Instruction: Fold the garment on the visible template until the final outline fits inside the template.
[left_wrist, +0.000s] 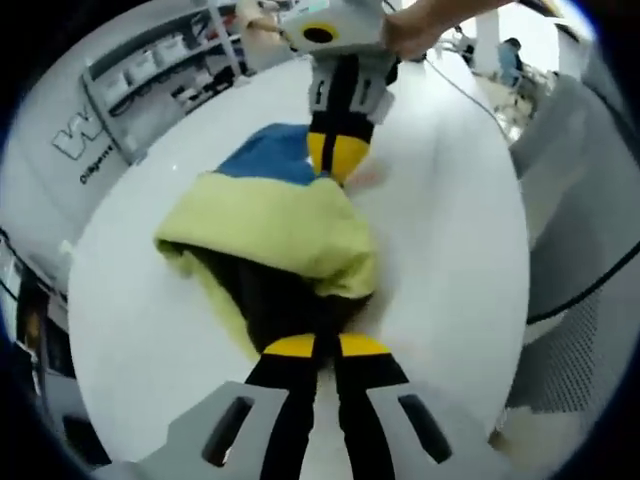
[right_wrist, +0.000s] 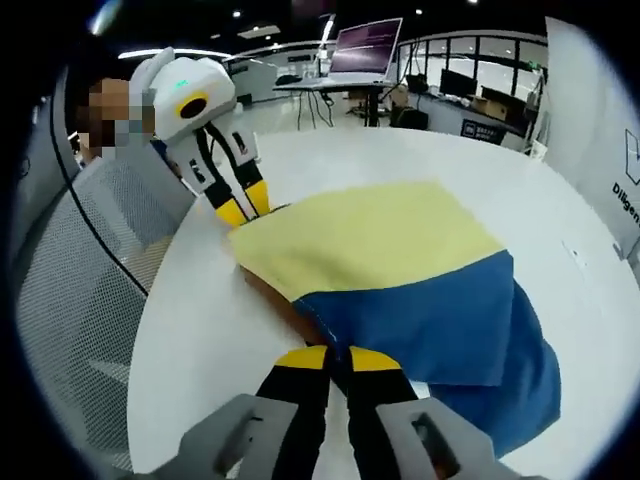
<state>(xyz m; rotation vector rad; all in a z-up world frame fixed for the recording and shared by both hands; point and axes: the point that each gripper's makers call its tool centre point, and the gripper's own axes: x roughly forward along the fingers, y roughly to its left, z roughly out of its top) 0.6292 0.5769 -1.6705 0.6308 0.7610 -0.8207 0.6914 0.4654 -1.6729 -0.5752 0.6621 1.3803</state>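
I hold the yellow-and-blue garment (left_wrist: 270, 225) at two opposite ends so the fold stays taut and even as it lies bunched on the white surface (left_wrist: 440, 240). My left tongs (left_wrist: 325, 350) are pinched narrow on the garment's yellow edge, where the dark lining shows. My right tongs (right_wrist: 338, 358) are likewise nipped shut on the blue end. Both reach in low, nearly level with the garment, facing one another across it. I cannot make out any template beneath the garment.
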